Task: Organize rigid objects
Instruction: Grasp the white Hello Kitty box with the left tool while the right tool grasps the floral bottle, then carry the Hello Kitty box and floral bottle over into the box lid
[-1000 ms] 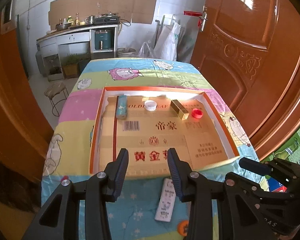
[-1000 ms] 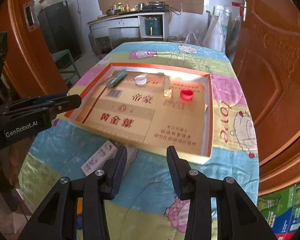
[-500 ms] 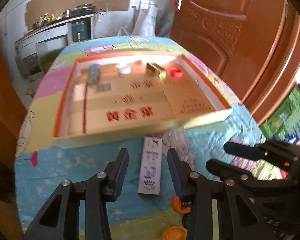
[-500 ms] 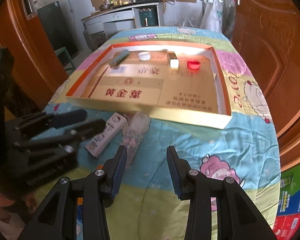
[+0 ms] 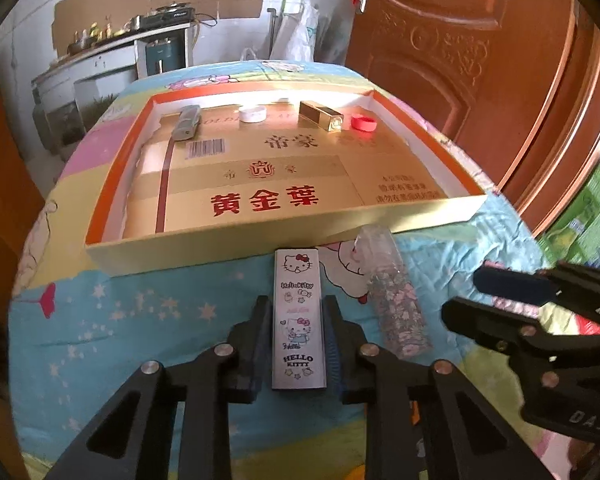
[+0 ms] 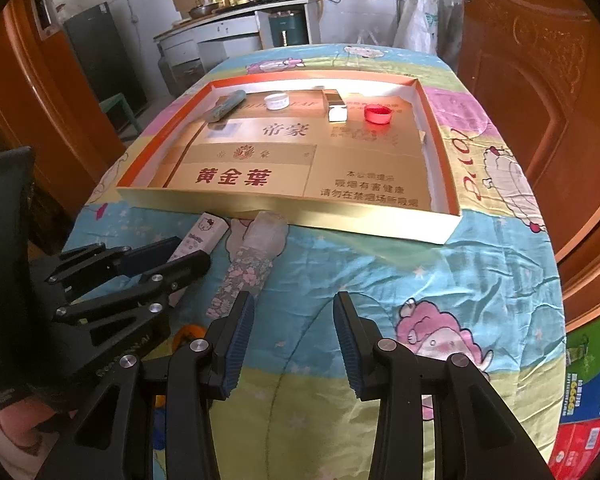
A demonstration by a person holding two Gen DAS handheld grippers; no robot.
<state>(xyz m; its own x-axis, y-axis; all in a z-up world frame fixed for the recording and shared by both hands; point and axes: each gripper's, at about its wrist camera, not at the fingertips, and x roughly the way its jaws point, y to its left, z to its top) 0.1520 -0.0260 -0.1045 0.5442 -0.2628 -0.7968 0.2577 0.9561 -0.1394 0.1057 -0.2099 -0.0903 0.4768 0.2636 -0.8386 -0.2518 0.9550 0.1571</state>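
In the left wrist view, the left gripper fills the lower middle of the frame with its jaws drawn in on either side of a flat white Hello Kitty box. The jaws have just been closing, and both blue pads now sit against the long edges of the box, pinching it where it lies on the cartoon-print tablecloth. The box lies just in front of the near wall of the shallow cardboard tray. Just to its right lies a clear bottle of floral bits, apart from the fingers.

In the right wrist view, the right gripper sits at the lower middle with its jaws spread partway and only tablecloth between them. Its left fingertip stands just beside the near end of the bottle; whether they touch cannot be told.

Along the tray's far side, in the upper middle of the left wrist view, rest a grey-green case, a white cap, a gold box and a red cap.
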